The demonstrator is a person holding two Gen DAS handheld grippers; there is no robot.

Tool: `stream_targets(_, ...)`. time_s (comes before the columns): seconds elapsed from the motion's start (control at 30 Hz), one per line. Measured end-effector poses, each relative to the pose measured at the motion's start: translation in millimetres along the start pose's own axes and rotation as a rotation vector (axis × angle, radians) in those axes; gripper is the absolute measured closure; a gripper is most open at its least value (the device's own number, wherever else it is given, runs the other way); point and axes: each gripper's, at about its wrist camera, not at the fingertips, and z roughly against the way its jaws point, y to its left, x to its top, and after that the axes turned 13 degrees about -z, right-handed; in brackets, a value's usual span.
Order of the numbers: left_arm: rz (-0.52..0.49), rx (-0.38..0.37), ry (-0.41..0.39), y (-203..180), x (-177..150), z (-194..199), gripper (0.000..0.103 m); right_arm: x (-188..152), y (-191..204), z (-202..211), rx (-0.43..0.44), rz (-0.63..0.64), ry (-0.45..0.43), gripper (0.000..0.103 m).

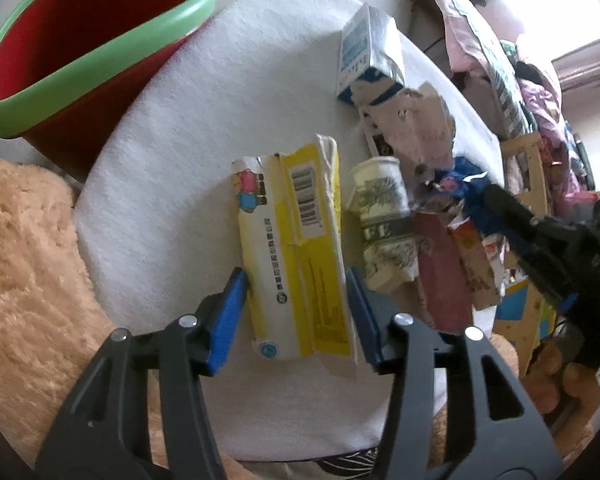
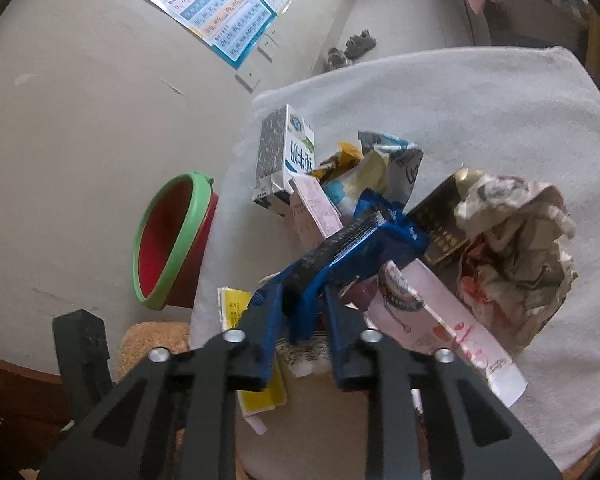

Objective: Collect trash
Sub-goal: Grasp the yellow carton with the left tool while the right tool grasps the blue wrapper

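**Left wrist view: tongs around the yellow carton, right tongs pinching a blue wrapper**

Left wrist view shows your left gripper [image 1: 296,300] set around the near end of the flattened yellow carton [image 1: 296,248], which lies flat on the white cloth [image 1: 172,184]. One blue pad sits at each long edge of the carton; whether they press it or only flank it, you cannot tell from this view. Just right of the carton lies a paper cup [image 1: 380,216] on its side, then a pink box [image 1: 440,272] and torn paper. A blue-and-white milk carton [image 1: 364,56] stands farther back. The red bin [image 1: 80,48] with its green rim stands off the cloth's far left edge, beside a tan fluffy rug [image 1: 24,264].

Your right gripper [image 2: 302,300] has its jaws drawn narrow on a blue wrapper [image 2: 356,240], which is pinched between the pads and sticks out ahead of them over the pile. Around it lie a crumpled paper ball [image 2: 516,248], a dark gold-printed box [image 2: 440,224], a pink packet [image 2: 448,320] and the milk carton [image 2: 284,156]. The bin [image 2: 172,240] appears off the cloth, to the left, well apart from the wrapper.
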Motion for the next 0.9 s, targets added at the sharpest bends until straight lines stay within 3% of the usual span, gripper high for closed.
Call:
stream_targets(0.1, -0.002, -0.005, 0.017, -4.2, -1.7, -3.6, 0.054, -2.0, 5.3, 7.3, 0.014, 0.024, -0.025, 0.096)
stream_targets(0.17, -0.01, 0.008, 0.027, -7.4, -2.4, -6.3, 0.042, -4.8, 8.5, 10.9, 0.019, 0.038, -0.034, 0.097)
stream_targets(0.37, 0.004, -0.003, 0.065, -4.0, -6.6, -22.2, 0.041, -9.0, 14.3, 14.7, 0.036, 0.054, -0.034, 0.097)
stream_targets(0.4, -0.003, -0.001, 0.062, -3.3, -6.5, -21.6, 0.042, -8.8, 14.7, 15.5, 0.035, 0.056, -0.035, 0.097)
stream_targets(0.53, -0.052, -0.009, 0.033, -8.6, -4.0, -13.6, 0.071, -8.6, 15.5, 16.0, 0.03, 0.054, -0.041, 0.097)
stream_targets(0.7, -0.033, -0.033, 0.009, -1.6, -1.4, -4.4, 0.074, -12.2, 21.4, 23.1, 0.023, 0.082, -0.062, 0.097)
stream_targets(0.9, -0.028, 0.019, -0.121, 10.7, 11.2, 33.1, 0.075, -16.3, 39.8, 31.5, 0.002, 0.16, -0.106, 0.097)
